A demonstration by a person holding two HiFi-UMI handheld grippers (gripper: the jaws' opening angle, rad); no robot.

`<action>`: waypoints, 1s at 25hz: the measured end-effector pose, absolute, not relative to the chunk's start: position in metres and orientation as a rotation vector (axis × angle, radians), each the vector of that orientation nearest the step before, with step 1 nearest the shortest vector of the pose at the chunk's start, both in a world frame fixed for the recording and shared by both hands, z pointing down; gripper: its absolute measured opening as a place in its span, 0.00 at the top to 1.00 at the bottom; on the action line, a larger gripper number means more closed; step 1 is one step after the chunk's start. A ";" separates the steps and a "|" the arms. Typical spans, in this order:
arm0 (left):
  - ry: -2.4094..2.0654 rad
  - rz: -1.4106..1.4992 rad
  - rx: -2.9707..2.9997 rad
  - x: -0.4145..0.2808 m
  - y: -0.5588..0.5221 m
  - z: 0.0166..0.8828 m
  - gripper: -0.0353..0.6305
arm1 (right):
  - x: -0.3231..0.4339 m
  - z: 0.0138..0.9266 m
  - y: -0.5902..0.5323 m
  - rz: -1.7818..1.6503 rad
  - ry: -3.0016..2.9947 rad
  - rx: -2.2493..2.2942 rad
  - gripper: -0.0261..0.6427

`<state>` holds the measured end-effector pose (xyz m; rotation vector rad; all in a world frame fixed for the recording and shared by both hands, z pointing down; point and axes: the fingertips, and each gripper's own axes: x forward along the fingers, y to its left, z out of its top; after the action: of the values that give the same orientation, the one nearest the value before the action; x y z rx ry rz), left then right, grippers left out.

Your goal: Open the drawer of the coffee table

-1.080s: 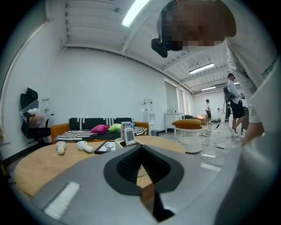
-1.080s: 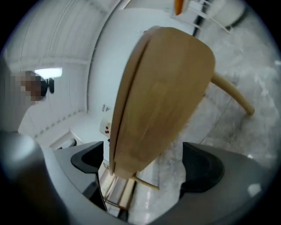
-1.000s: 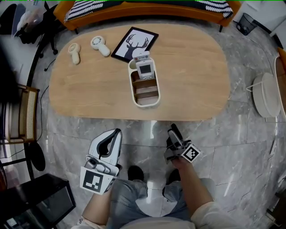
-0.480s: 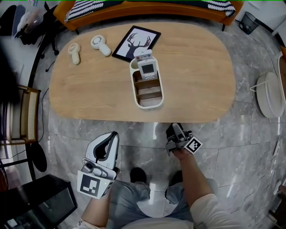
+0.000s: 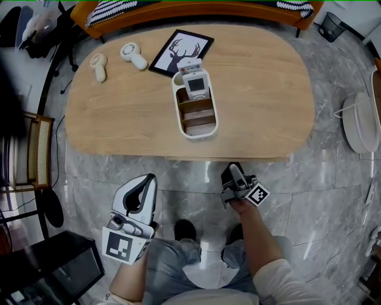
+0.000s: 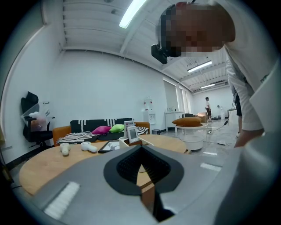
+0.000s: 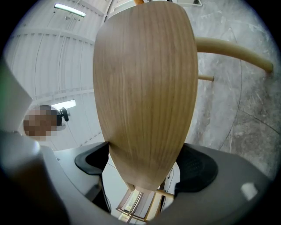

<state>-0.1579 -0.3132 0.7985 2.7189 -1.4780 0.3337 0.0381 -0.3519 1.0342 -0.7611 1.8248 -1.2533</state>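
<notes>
The right hand-held gripper has drawn a little closer to the tabletop's near edge, right of its middle. Its marker cube is now nearer that edge than before. Its jaws have just been closing, and the wooden edge stands between them.

Table pale wood-grain; floor grey marble; sofa orange; picture black stag on white; tray white.
</notes>
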 end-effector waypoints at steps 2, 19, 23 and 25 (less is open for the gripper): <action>-1.468 0.329 2.720 -0.156 -0.311 0.796 0.95 | 0.037 1.036 -0.339 -1.275 1.822 -0.746 0.24; -1.345 0.322 2.708 -0.130 -0.285 0.776 0.95 | 0.031 1.033 -0.205 -1.460 1.849 -0.635 0.24; -1.312 0.321 2.713 -0.127 -0.280 0.767 0.95 | 0.033 1.030 -0.199 -1.493 1.859 -0.625 0.24; -1.321 0.287 2.718 -0.125 -0.282 0.758 0.95 | 0.032 1.030 -0.198 -1.519 1.874 -0.617 0.23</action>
<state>-0.1254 -0.2823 0.7576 2.7178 -1.3211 0.2865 0.0325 -0.1977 1.0296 -0.6166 1.8737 -1.5192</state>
